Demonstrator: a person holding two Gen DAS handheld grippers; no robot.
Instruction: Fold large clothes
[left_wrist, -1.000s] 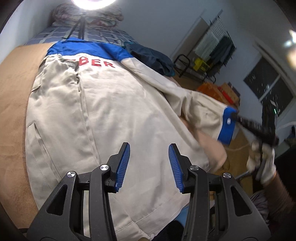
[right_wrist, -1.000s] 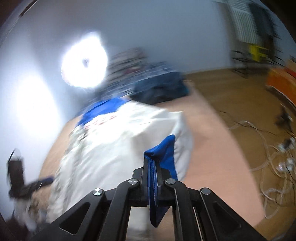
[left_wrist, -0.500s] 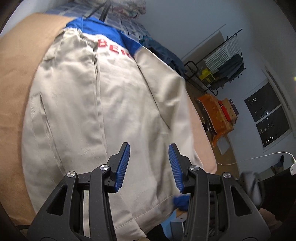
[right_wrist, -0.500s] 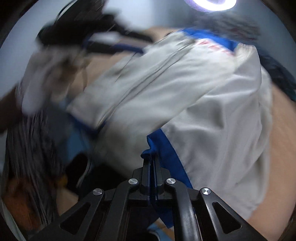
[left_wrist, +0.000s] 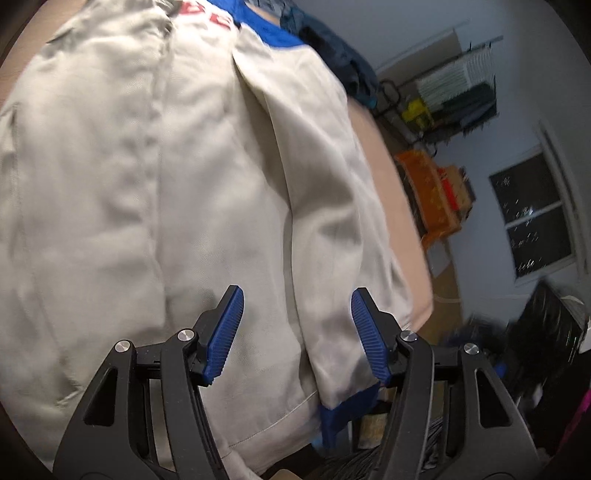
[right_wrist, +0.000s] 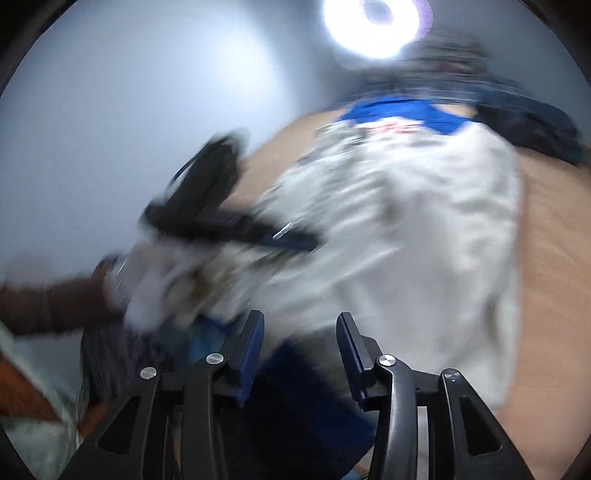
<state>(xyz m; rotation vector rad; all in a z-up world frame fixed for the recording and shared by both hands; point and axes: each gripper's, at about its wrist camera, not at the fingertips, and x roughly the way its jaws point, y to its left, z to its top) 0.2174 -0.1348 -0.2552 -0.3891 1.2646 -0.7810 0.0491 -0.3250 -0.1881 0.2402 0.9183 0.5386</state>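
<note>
A large beige jacket (left_wrist: 155, 192) with a blue collar and red letters lies flat on a tan bed (right_wrist: 554, 258). Its right sleeve (left_wrist: 332, 221) is folded down along the body, with the blue cuff (left_wrist: 345, 410) at the near hem. My left gripper (left_wrist: 295, 332) is open and empty just above the hem, over the sleeve. My right gripper (right_wrist: 300, 354) is open and empty over the blue cuff (right_wrist: 295, 369). The jacket also shows in the right wrist view (right_wrist: 424, 229), blurred, with the left gripper (right_wrist: 229, 225) over it.
A dark blue garment (left_wrist: 340, 62) lies at the far end of the bed. A ring light (right_wrist: 376, 22) shines by the wall. A drying rack (left_wrist: 454, 96) and an orange box (left_wrist: 432, 192) stand on the floor to the right.
The right gripper has laid the sleeve down along the jacket's body and opened, letting go of the blue cuff. The left gripper has moved lower, nearer the hem.
</note>
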